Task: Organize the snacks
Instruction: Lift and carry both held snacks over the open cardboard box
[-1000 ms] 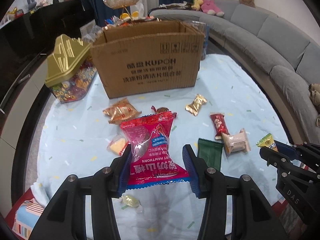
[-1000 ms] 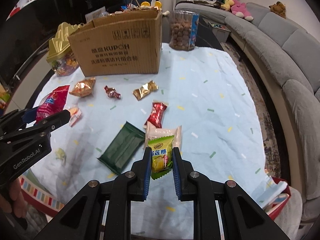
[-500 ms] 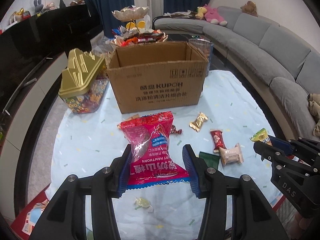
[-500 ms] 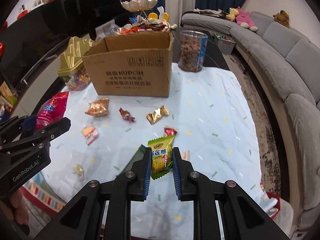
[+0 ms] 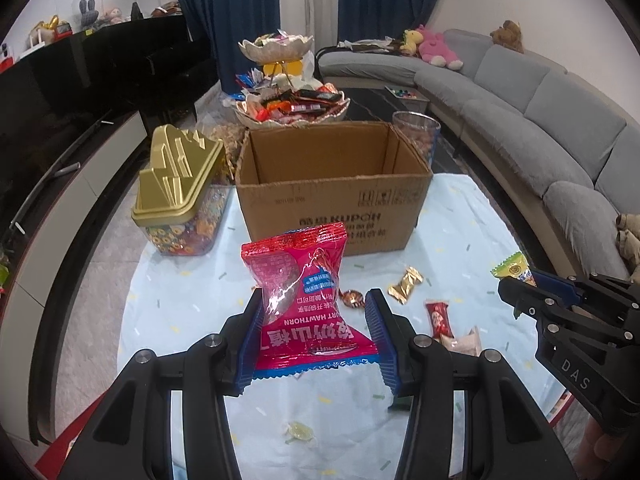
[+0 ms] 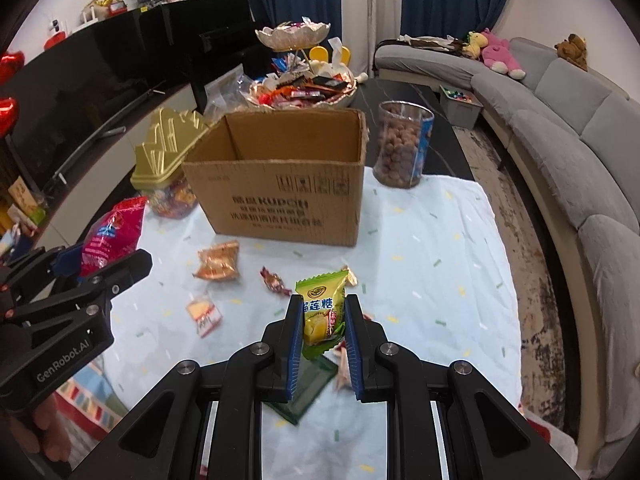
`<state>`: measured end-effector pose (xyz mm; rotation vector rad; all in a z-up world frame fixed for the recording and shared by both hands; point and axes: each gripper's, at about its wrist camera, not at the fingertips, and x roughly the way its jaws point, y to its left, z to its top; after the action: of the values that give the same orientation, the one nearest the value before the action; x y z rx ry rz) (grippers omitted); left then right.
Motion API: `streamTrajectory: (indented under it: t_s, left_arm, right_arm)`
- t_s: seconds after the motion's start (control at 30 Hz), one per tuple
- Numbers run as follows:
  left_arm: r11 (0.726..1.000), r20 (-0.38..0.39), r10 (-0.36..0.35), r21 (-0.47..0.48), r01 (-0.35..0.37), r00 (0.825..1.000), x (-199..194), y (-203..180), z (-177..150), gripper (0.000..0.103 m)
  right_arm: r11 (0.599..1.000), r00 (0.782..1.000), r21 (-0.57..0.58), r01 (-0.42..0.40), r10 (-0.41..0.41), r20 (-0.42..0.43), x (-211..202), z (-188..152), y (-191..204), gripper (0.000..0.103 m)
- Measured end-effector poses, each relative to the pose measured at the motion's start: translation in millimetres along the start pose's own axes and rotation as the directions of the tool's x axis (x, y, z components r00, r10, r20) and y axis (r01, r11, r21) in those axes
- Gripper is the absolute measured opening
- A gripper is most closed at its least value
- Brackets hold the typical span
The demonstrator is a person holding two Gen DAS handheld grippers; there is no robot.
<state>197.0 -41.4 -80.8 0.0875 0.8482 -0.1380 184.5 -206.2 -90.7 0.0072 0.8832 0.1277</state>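
Left tool grips red bag, right tool yellow candy, both before open box rim.

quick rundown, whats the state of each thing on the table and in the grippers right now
left gripper: shut on the red snack bag, held above the table
right gripper: shut on the green candy packet, lifted
cardboard box: upright, open at the top, inside looks empty as far as visible
gold-lidded jar: lid on
clear jar: no lid visible, nearly full
gold candy: loose on the cloth
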Motion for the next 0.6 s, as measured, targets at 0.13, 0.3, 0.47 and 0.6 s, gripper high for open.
streamTrajectory:
  t_s: [0.13,0.3,0.47,0.6]
  left_arm:
    - [1.0,0.01,0.004,-0.006,-0.004,1.0,-2,5,9,0.049]
    - [1.0,0.02,0.007,-0.012,-0.007,1.0,-3,10,18,0.049]
    - [1.0,0.037,0.014,-0.012,-0.014,0.999,-3,12,28,0.049]
    - [1.0,0.046,0.016,-0.014,-0.015,0.999,0,16,39,0.049]
  right_arm:
    - [1.0,1.0,-0.005,0.0,0.0,0.012,0,12,3,0.021]
    - [1.0,0.999,-0.007,0.007,-0.007,0.032,0,26,6,0.021]
    - [1.0,0.998,-0.011,0.015,-0.014,0.054,0,40,10,0.021]
    - [1.0,0.997,-0.011,0.022,-0.021,0.071,0,53,12,0.021]
